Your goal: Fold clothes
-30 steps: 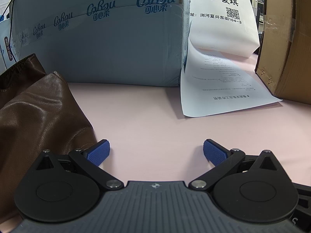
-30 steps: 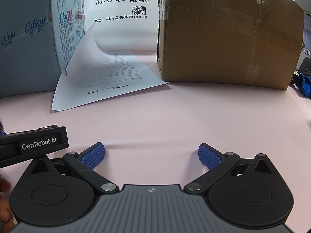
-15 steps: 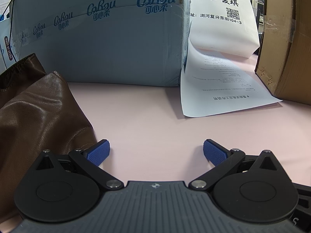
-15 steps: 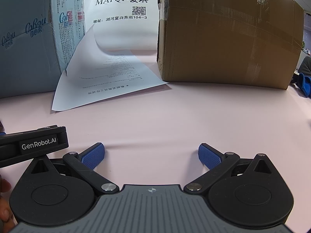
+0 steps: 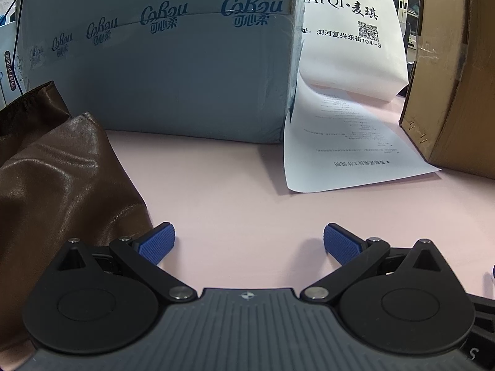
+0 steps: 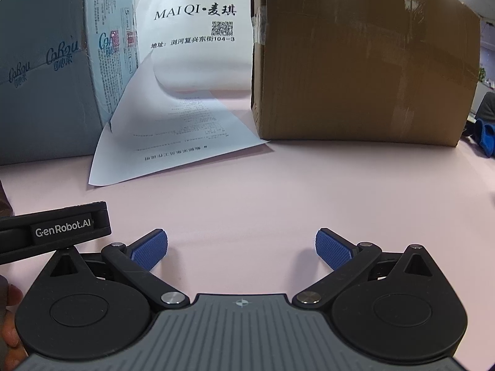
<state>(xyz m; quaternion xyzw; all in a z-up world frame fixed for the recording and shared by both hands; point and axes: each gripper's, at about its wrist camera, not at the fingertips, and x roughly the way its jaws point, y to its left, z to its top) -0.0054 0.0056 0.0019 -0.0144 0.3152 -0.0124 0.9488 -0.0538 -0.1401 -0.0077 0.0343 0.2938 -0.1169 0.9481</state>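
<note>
- The left gripper (image 5: 249, 241) sits low over the pink bench (image 5: 247, 191), its blue-padded fingers (image 5: 156, 242) spread wide with nothing between them; only bare bench surface shows in the gap.
- The left-hand pad lies just beside the edge of a brown, leather-like garment (image 5: 62, 185); whether it touches the fabric cannot be told.
- That garment lies crumpled on the bench at the left of the left wrist view, running from beside the gripper back toward the blue carton.
- The right gripper (image 6: 241, 249) is likewise low over the bench, its fingers (image 6: 334, 249) held wide apart and holding nothing.
- At the left edge of the right wrist view, the black body of the other gripper, marked "GenRobot.AI" (image 6: 63, 227), lies close beside the right one, and part of a hand (image 6: 9, 324) shows below it.
- Farther back, a printed white sheet (image 6: 173, 142) curls down onto the bench.
- Behind stand a blue-grey carton (image 5: 173, 71) on the left and a brown cardboard box (image 6: 365, 61) on the right, with the sheet between them.
</note>
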